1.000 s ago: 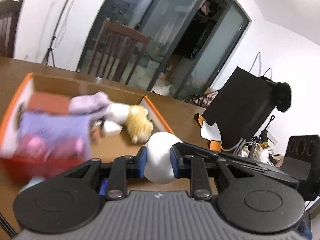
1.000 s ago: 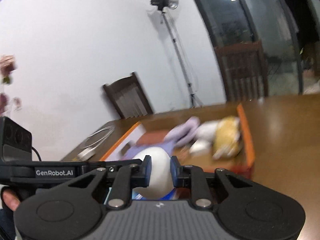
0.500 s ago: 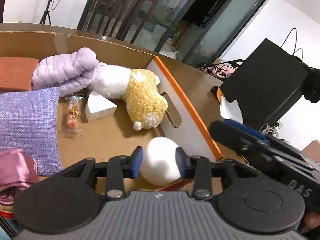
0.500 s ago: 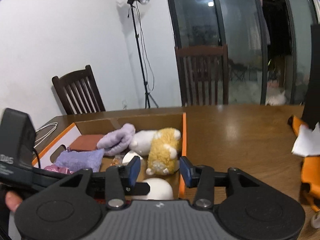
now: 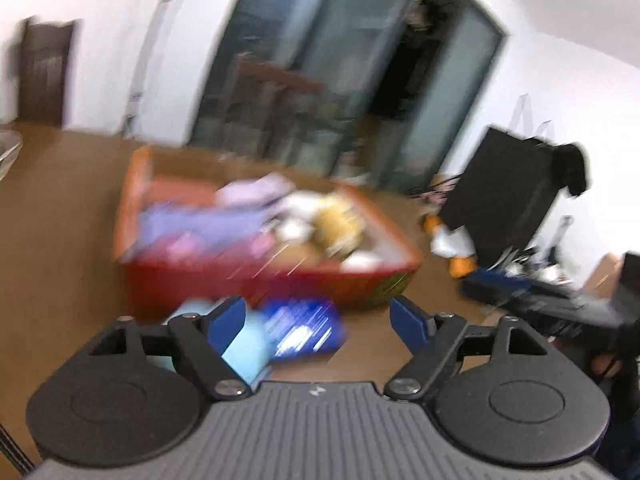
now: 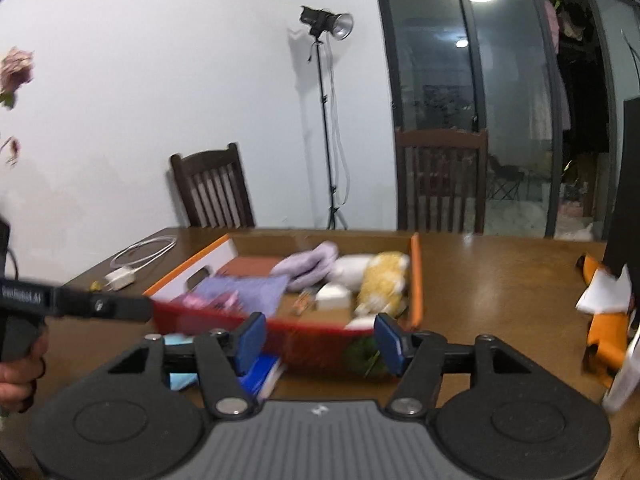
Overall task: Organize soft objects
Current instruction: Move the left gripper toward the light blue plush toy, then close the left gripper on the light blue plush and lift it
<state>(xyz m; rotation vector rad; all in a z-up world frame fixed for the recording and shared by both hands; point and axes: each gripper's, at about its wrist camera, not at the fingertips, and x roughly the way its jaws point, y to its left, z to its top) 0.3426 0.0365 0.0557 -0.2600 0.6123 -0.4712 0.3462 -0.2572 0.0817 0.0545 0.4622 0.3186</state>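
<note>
Inside orange-rimmed box (image 6: 416, 276), yellow plush (image 6: 382, 280), lilac towel (image 6: 310, 264)

We saw bare brown wooden worktop (image 6: 500, 280) lying clear to the right of the open orange-edged cardboard box (image 6: 416, 276), up to the orange and white paper bag (image 6: 604, 320). The box's red front wall stood across the way in. Before it, a blue packet (image 6: 264, 372) and a pale blue item (image 5: 244, 344) crowded the worktop. Soft things filled most of the box floor.
</note>
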